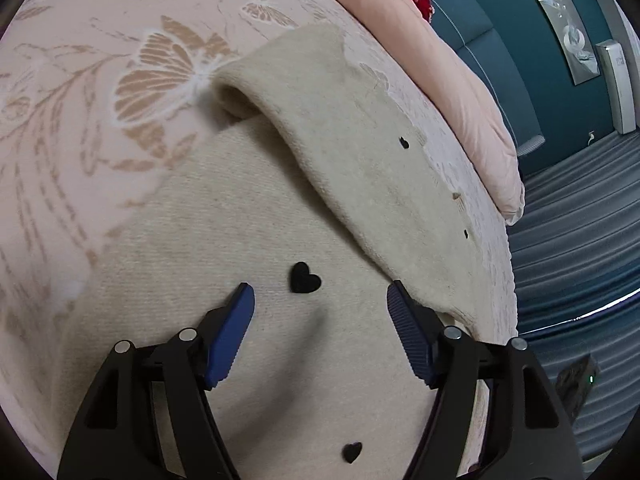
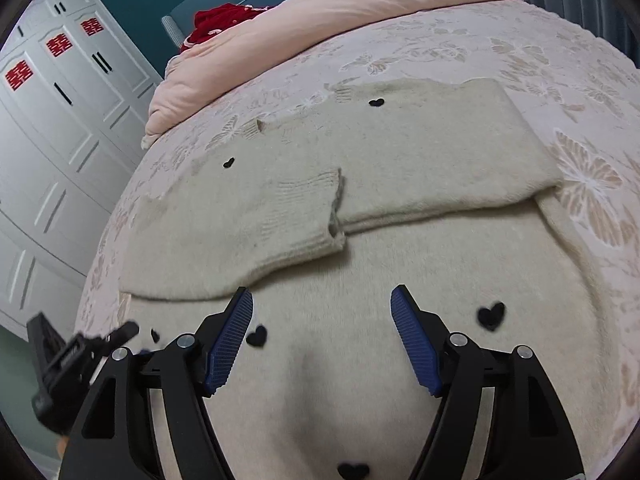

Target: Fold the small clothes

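A cream knit sweater (image 1: 224,248) dotted with small black hearts (image 1: 305,277) lies flat on the bed, one sleeve (image 1: 360,168) folded across its body. My left gripper (image 1: 320,292) hovers over the sweater's body, jaws apart, nothing between the blue pads (image 1: 236,332). The right wrist view shows the same sweater (image 2: 400,152) with both sleeves folded inward, a ribbed cuff (image 2: 320,208) lying at the middle. My right gripper (image 2: 322,300) stands open above the sweater's near part, with only fabric beneath it. The left gripper (image 2: 68,364) shows blurred at the lower left of that view.
The bedspread (image 1: 100,92) is pale pink with butterfly patterns. A folded pink quilt (image 2: 320,12) and a red garment (image 2: 216,24) lie at the bed's far end. White wardrobe doors (image 2: 52,128) stand left of the bed, a teal wall (image 1: 520,60) beyond it.
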Action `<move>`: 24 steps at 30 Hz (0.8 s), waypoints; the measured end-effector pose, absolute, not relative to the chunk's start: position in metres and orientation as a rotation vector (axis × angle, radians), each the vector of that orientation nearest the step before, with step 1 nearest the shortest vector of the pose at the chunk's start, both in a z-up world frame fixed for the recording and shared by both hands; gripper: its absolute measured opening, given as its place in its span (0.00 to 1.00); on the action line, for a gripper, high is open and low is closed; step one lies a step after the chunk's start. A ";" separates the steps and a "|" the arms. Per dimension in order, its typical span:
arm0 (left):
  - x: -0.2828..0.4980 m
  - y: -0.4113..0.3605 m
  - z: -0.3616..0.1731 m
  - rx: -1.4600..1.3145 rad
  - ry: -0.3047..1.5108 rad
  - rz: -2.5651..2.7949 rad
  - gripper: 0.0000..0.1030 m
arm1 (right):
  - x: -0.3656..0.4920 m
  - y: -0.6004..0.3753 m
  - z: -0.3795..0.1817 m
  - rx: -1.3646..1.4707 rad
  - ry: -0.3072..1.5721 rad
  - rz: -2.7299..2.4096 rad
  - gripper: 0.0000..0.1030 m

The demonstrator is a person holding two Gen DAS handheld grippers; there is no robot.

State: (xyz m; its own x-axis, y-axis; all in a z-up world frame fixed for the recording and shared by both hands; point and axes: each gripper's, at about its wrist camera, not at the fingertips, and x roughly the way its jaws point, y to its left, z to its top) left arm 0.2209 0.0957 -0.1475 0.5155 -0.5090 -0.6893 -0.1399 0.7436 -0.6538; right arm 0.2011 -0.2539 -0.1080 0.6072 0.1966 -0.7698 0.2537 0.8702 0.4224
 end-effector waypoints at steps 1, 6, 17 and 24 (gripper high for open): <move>0.219 0.098 -0.149 -0.726 1.014 -0.260 0.65 | 0.212 -0.254 -0.114 0.562 0.937 -0.037 0.68; 0.217 0.099 -0.150 -0.739 0.997 -0.265 0.65 | 0.250 -0.242 -0.136 0.677 1.037 0.017 0.03; 0.286 0.110 -0.144 -1.219 0.970 -0.269 0.65 | 0.296 -0.210 0.047 0.365 0.686 0.135 0.02; 0.267 0.111 -0.126 -1.028 0.928 -0.229 0.72 | 0.261 -0.255 -0.048 0.411 0.871 -0.015 0.56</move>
State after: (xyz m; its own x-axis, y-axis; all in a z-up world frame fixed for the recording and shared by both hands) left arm 0.2670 0.1114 -0.1257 0.6134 -0.5647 -0.5521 -0.2429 0.5303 -0.8123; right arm 0.2613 -0.2555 -0.0483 0.6487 0.1527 -0.7455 0.1782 0.9219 0.3440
